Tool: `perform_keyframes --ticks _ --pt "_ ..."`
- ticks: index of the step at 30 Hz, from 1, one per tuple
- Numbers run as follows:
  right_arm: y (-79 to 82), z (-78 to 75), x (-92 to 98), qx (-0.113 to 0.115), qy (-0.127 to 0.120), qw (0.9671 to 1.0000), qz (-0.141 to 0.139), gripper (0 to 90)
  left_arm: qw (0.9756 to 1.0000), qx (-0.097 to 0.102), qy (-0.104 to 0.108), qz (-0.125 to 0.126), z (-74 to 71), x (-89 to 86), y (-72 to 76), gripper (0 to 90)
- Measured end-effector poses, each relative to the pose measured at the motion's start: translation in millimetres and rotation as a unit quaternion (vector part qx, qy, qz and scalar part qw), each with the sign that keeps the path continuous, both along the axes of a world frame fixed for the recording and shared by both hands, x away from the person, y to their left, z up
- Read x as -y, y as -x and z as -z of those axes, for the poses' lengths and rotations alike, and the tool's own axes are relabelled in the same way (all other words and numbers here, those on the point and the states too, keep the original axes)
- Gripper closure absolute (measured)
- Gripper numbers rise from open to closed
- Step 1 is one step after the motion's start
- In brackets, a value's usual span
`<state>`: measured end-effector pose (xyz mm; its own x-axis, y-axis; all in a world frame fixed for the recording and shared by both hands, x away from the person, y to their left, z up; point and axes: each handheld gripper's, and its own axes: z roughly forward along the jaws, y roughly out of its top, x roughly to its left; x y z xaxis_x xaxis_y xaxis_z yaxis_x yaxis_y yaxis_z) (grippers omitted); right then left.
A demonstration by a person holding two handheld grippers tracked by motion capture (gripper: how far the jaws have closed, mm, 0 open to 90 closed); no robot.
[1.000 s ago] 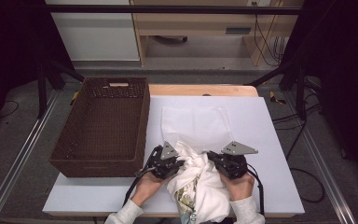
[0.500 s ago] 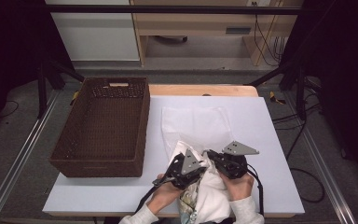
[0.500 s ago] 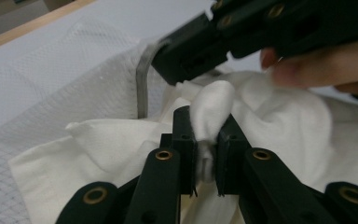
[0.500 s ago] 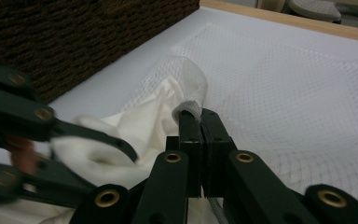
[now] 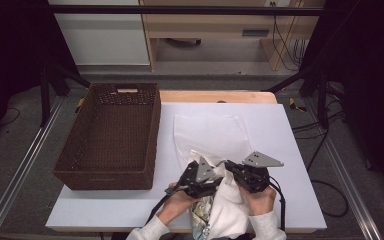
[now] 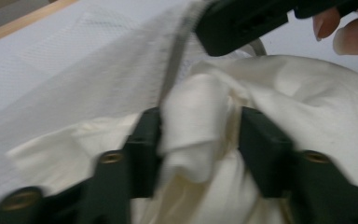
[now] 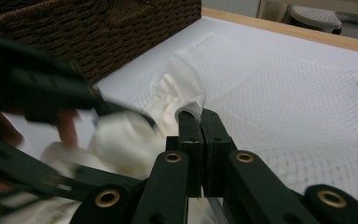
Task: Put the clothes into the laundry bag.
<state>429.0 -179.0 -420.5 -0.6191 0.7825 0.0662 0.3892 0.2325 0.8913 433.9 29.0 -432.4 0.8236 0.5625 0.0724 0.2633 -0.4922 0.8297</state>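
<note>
A white mesh bag (image 5: pixel 207 132) lies flat on the white table (image 5: pixel 290 150), its near edge lifted. My right gripper (image 7: pixel 200 116) is shut on that mesh rim and holds it up. A cream garment (image 5: pixel 225 210) is bunched at the bag's mouth and hangs over the table's front edge. My left gripper (image 6: pixel 198 116) has just been opening its jaws; they stand apart with a fold of the cream garment (image 6: pixel 191 126) between them. In the high view the left gripper (image 5: pixel 215 175) and the right gripper (image 5: pixel 232 170) sit side by side over the garment.
A dark brown wicker basket (image 5: pixel 152 135) stands on the left part of the table, close to the bag's left side. Bare table surface shows to the right of the bag. A wooden strip (image 5: pixel 215 96) runs along the far edge.
My left gripper has moved right, from the garment's left side to right beside the right gripper, and its jaws have opened. The right gripper has stayed put on the mesh.
</note>
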Motion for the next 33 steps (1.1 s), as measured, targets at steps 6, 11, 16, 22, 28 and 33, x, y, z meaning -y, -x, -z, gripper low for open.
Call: perform_keyframes --ticks 6,11,16,22,28,33 --pt "-0.6 1.1 2.5 -0.006 0.001 1.0000 -0.003 89.1 0.9982 -0.019 -0.004 -0.057 -5.2 -45.6 -28.4 29.2" --pt "-1.5 3.0 -2.4 -0.008 0.011 0.9999 -0.006 89.1 0.9945 -0.067 -0.059 -0.054 34.3 -30.9 -51.8 25.0" --pt "-2.1 4.2 -2.3 -0.012 0.013 0.9998 -0.005 89.1 0.9935 -0.107 -0.013 -0.037 41.7 -32.1 -58.4 43.1" --pt "-2.8 4.3 -2.4 -0.011 0.011 0.9999 -0.004 89.1 0.9967 -0.078 -0.010 -0.020 30.4 -27.4 -40.5 80.5" --pt "-2.8 3.4 -1.7 -0.008 0.000 1.0000 0.000 89.1 0.9980 -0.021 0.056 0.018 -8.9 -30.7 -4.5 82.1" --pt "-1.7 0.9 -1.5 -0.001 -0.006 1.0000 0.002 89.1 0.9984 0.003 0.032 0.047 -16.9 -4.3 16.3 82.0"
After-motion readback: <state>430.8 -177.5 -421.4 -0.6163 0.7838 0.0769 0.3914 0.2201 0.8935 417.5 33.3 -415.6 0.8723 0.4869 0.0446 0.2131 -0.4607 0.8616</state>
